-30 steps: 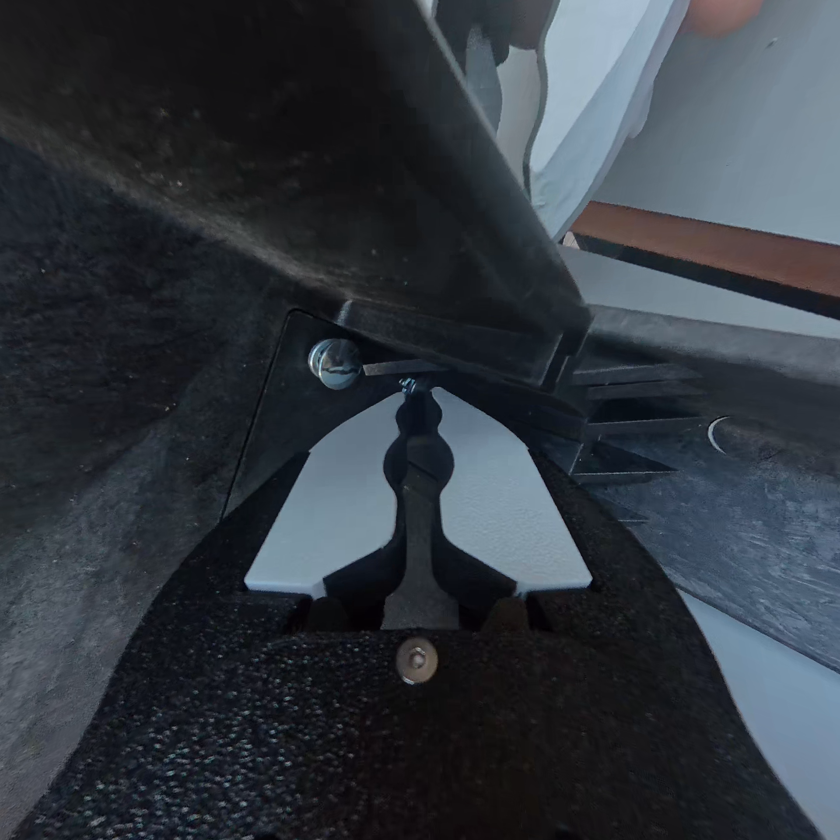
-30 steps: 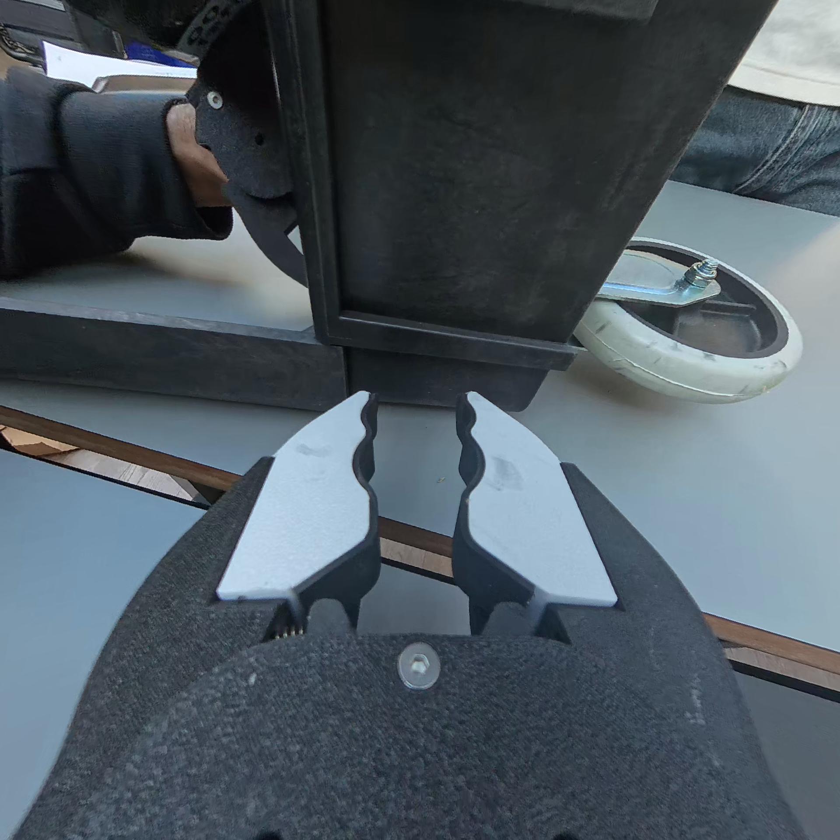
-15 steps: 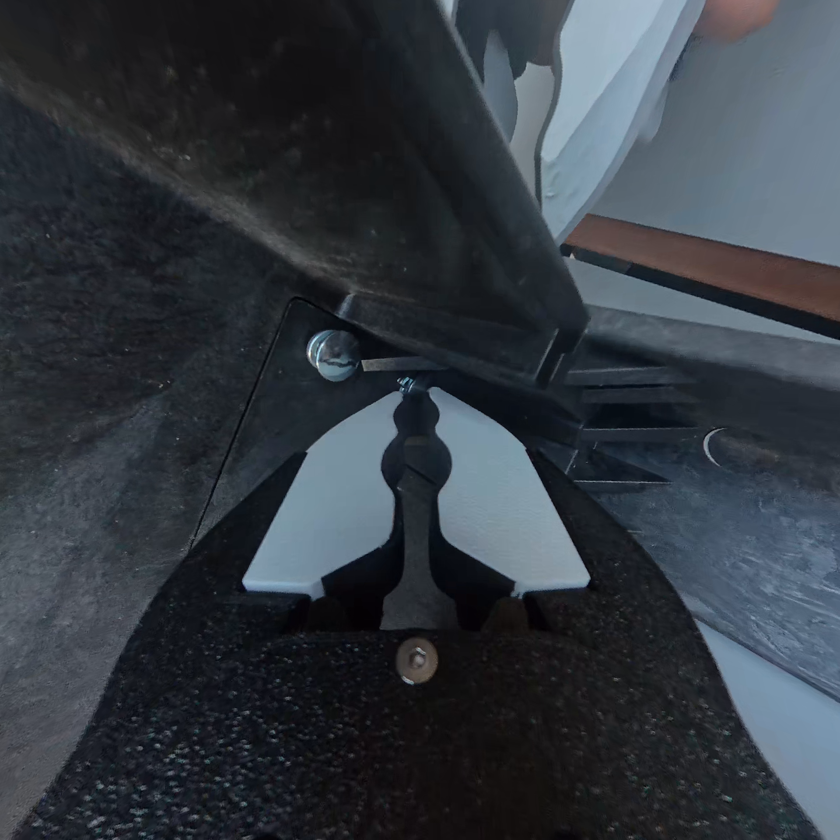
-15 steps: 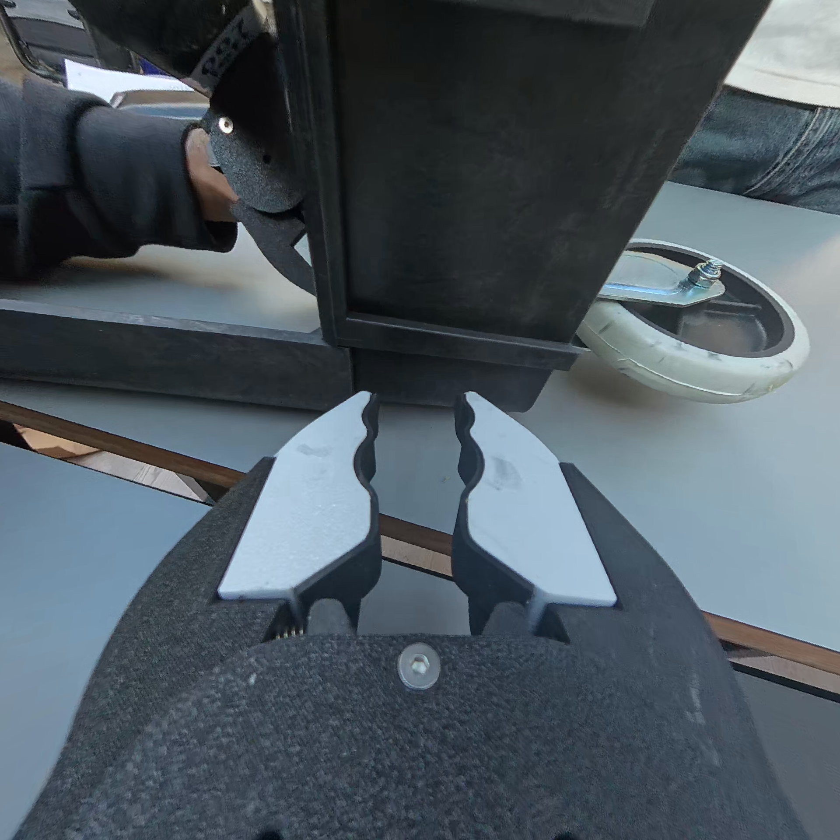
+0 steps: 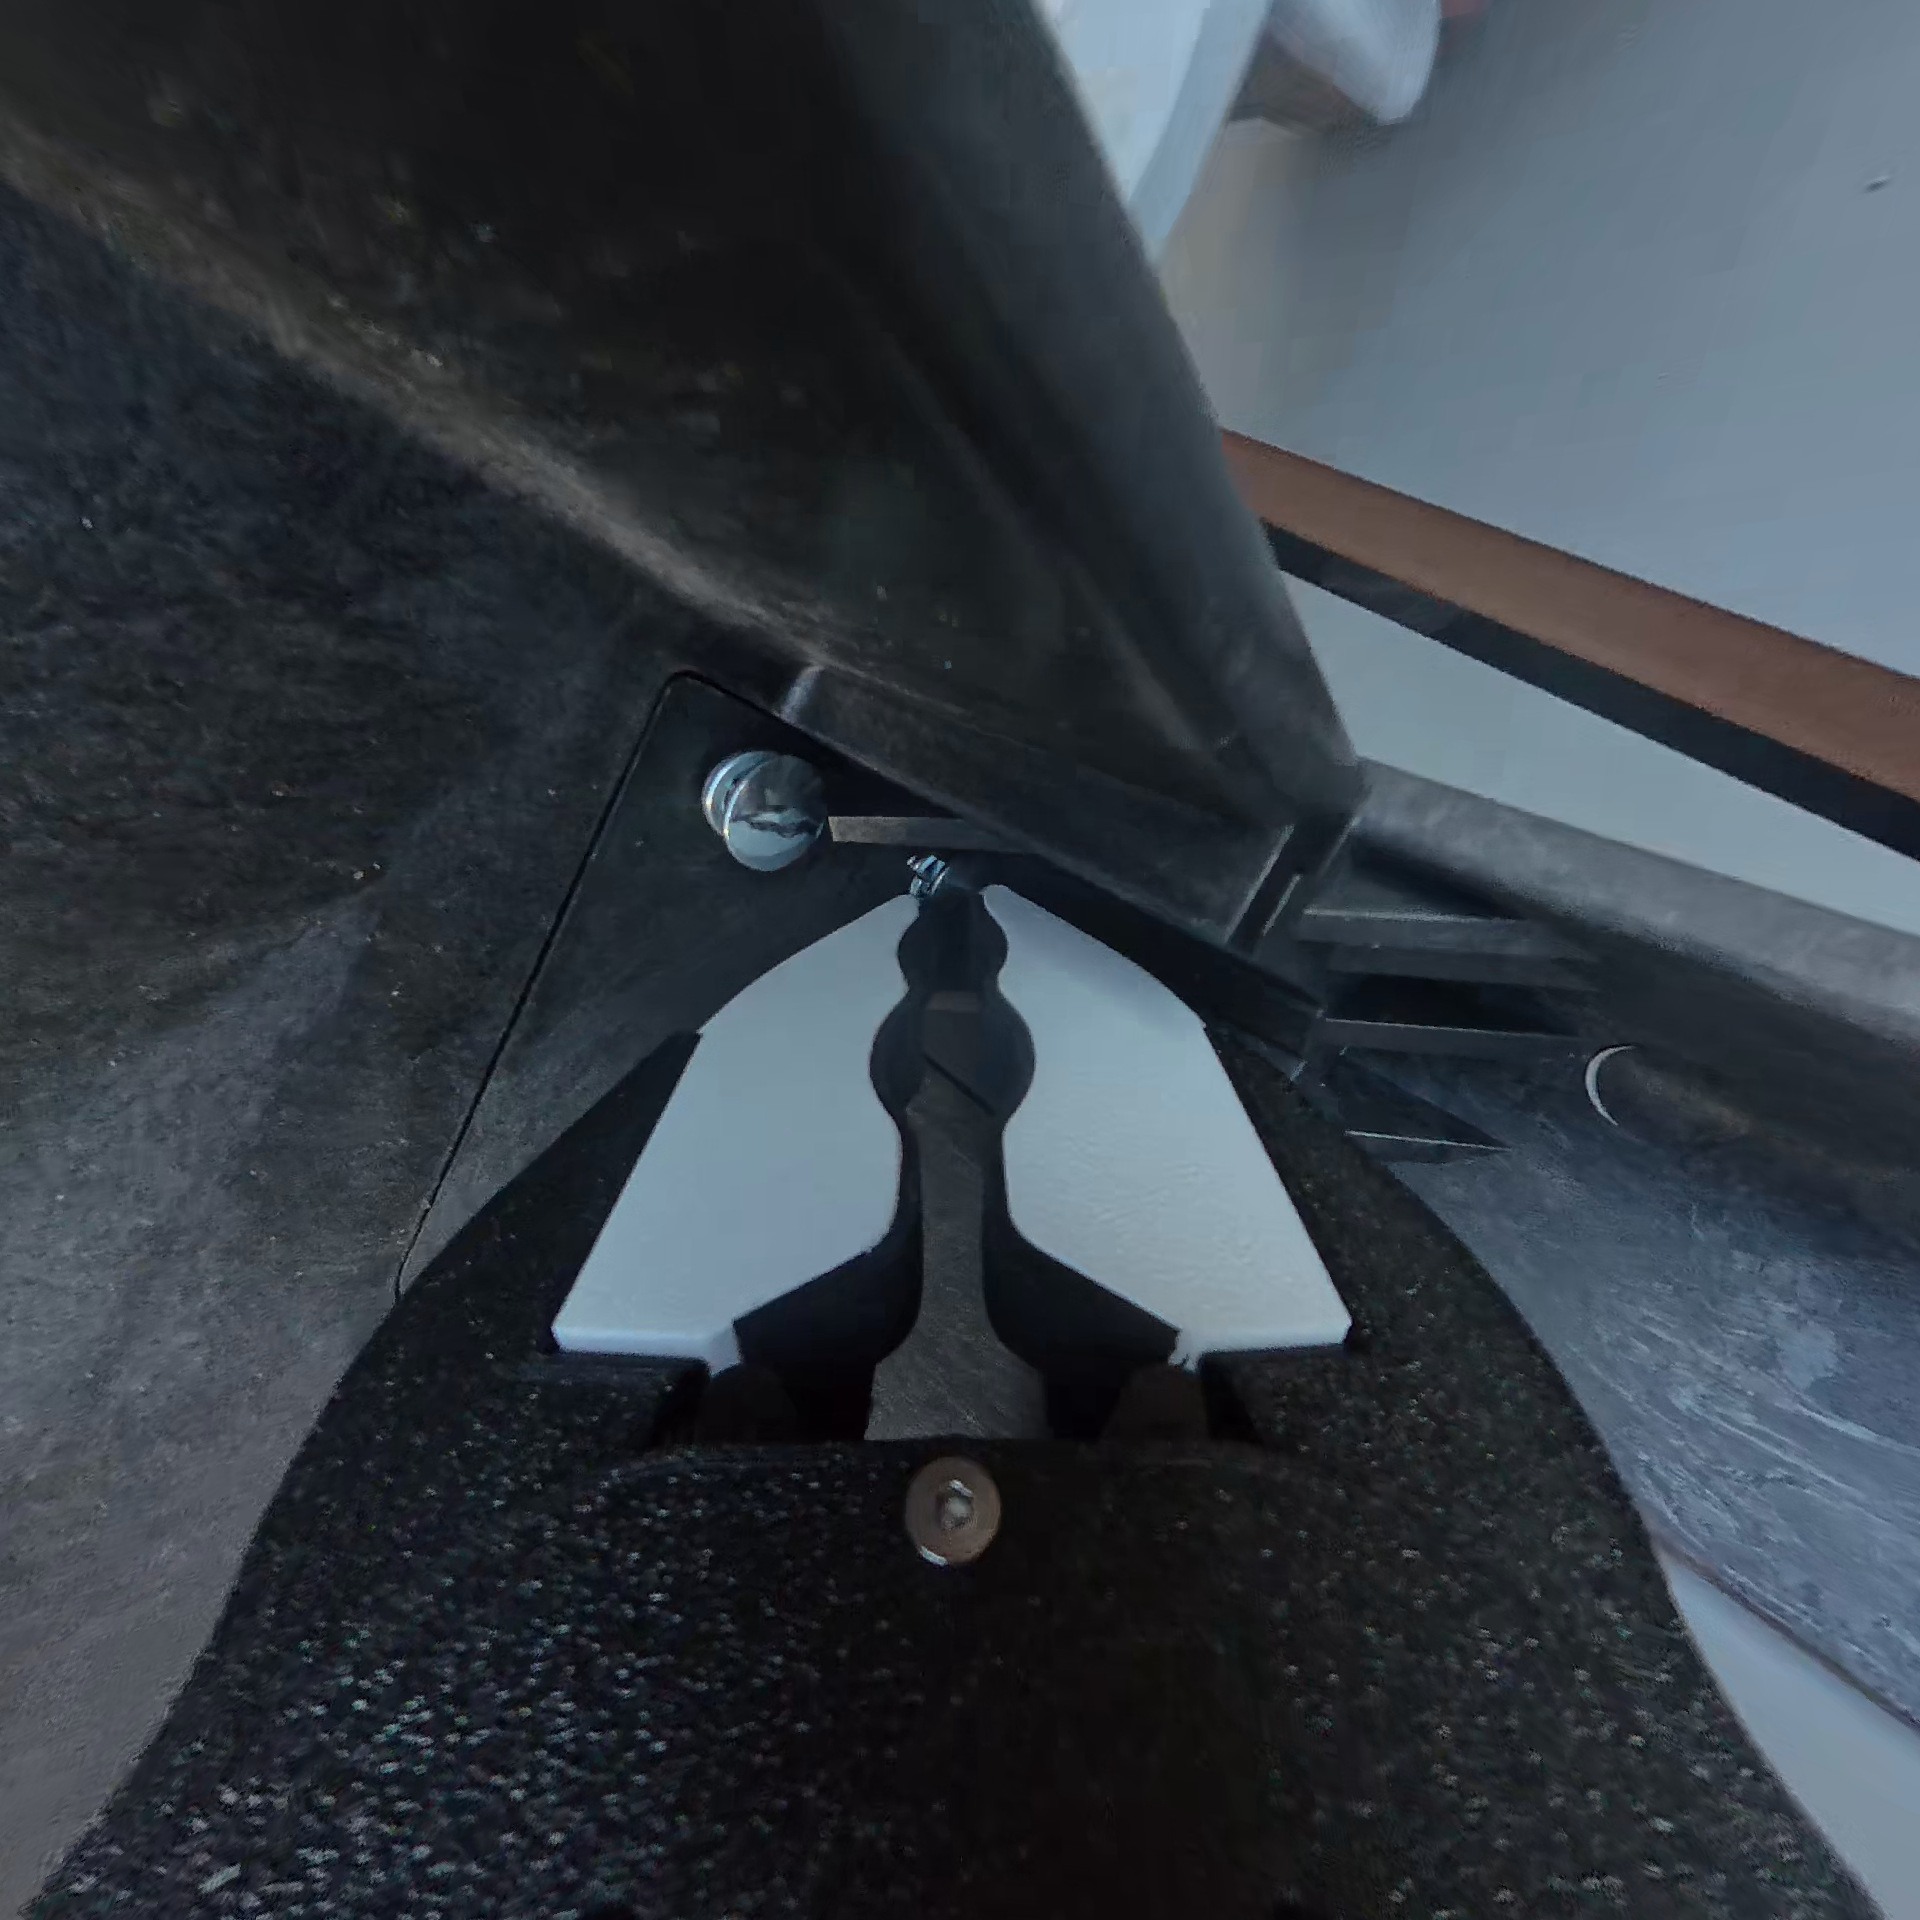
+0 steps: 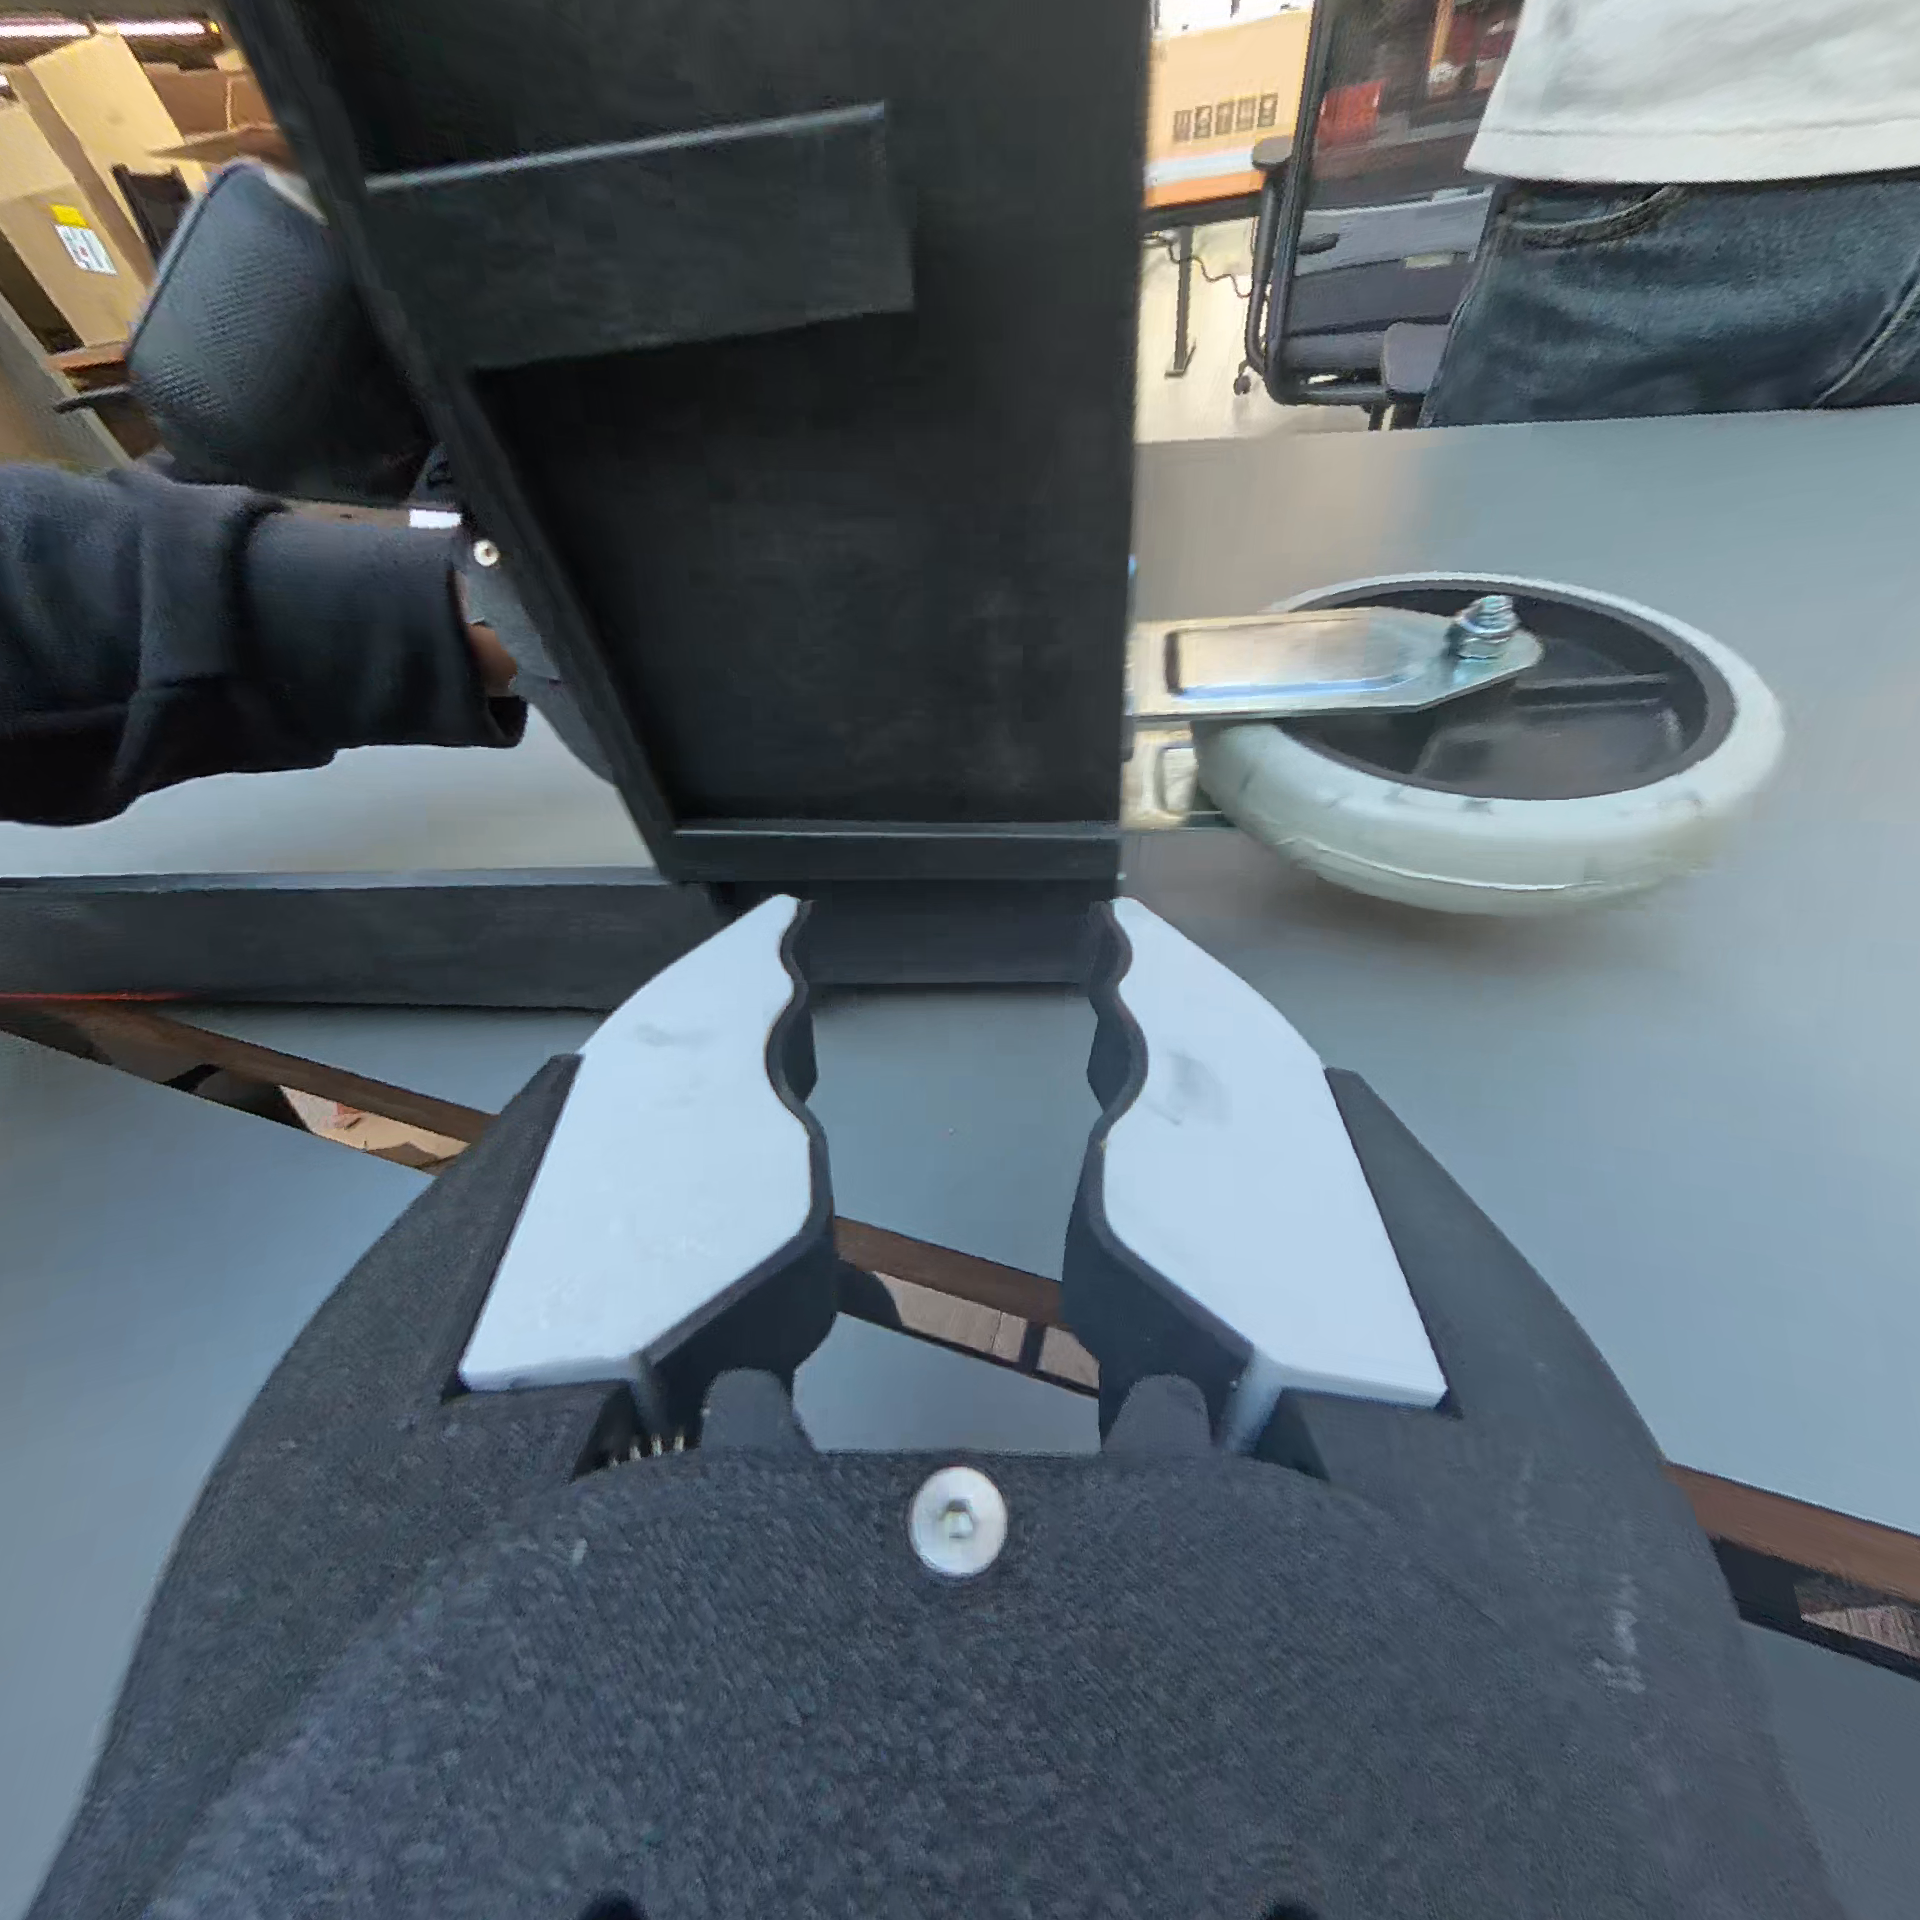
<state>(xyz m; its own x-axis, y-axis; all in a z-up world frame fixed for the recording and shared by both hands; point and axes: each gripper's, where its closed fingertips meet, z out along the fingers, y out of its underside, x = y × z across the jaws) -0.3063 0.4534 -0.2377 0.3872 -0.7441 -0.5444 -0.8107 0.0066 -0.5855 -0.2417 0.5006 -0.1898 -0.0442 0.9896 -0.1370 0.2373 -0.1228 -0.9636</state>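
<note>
In the left wrist view my left gripper (image 5: 943, 912) is shut on a small silver screw (image 5: 928, 875). The screw sits at the corner of a large black plastic part (image 5: 727, 468), beside a bigger silver bolt head (image 5: 764, 810) on a black corner plate (image 5: 623, 987). In the right wrist view the same black part (image 6: 831, 571) stands upright on the grey table (image 6: 1558, 1091). My right gripper (image 6: 951, 940) is open. Its fingertips (image 6: 748, 956) flank the part's narrow foot block (image 6: 951, 940) without clamping it.
A white caster wheel with a black hub and metal bracket (image 6: 1486, 748) lies on the table right of the part. A long black beam (image 6: 312, 935) runs to the left. A dark sleeve (image 6: 208, 623) reaches in from the left. A person in jeans (image 6: 1683, 291) stands behind the table.
My right gripper's jaws opened wider and moved forward, so they now flank the foot block. The black part turned square to the right view. My left gripper stayed shut at the screw.
</note>
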